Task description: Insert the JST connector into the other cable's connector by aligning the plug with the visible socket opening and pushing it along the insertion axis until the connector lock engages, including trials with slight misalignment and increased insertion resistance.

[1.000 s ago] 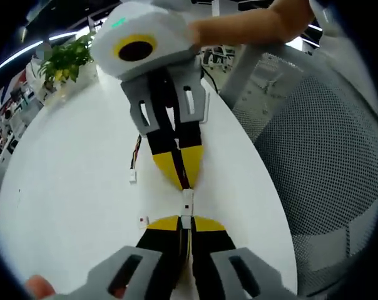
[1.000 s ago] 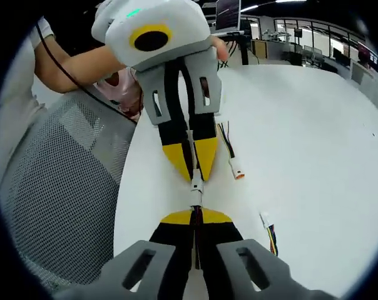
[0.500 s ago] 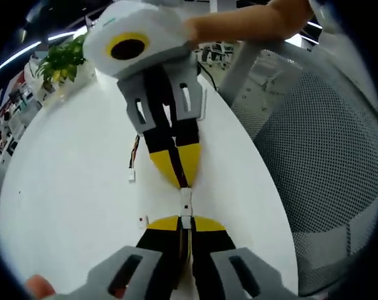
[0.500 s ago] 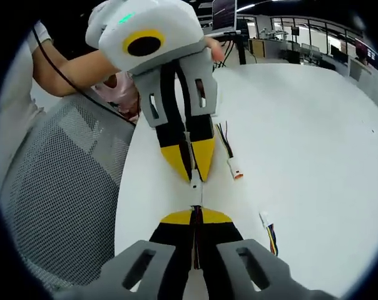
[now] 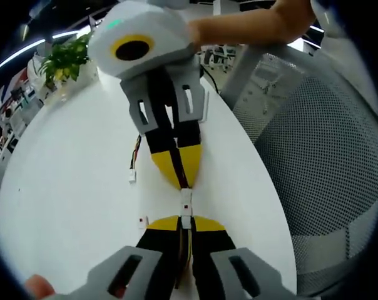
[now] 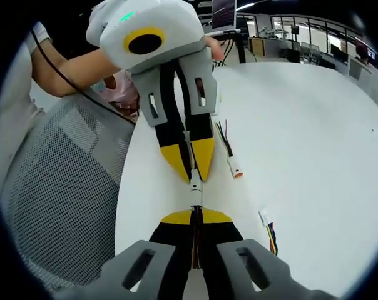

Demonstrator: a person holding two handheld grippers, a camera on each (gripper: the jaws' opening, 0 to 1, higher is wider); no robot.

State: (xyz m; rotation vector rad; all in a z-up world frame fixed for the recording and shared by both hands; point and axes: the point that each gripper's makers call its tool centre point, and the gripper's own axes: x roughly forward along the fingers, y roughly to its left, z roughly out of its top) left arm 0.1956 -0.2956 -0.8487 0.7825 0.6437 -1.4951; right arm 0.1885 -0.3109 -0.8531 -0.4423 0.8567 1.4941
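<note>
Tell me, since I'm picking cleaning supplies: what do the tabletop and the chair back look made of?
The tabletop looks like smooth white laminate or painted board: an even, slightly glossy surface with no grain showing. The chair back looks like grey woven mesh fabric: fine regular holes across it, stretched in a pale frame that seems plastic. Neither material can be confirmed by look alone.

Open-plan office or lab. Indicators: a large round white table (image 6: 314,125), a grey mesh office chair (image 5: 320,162), a green potted plant (image 5: 64,59), and distant glass-partitioned desks (image 6: 301,44).
</note>
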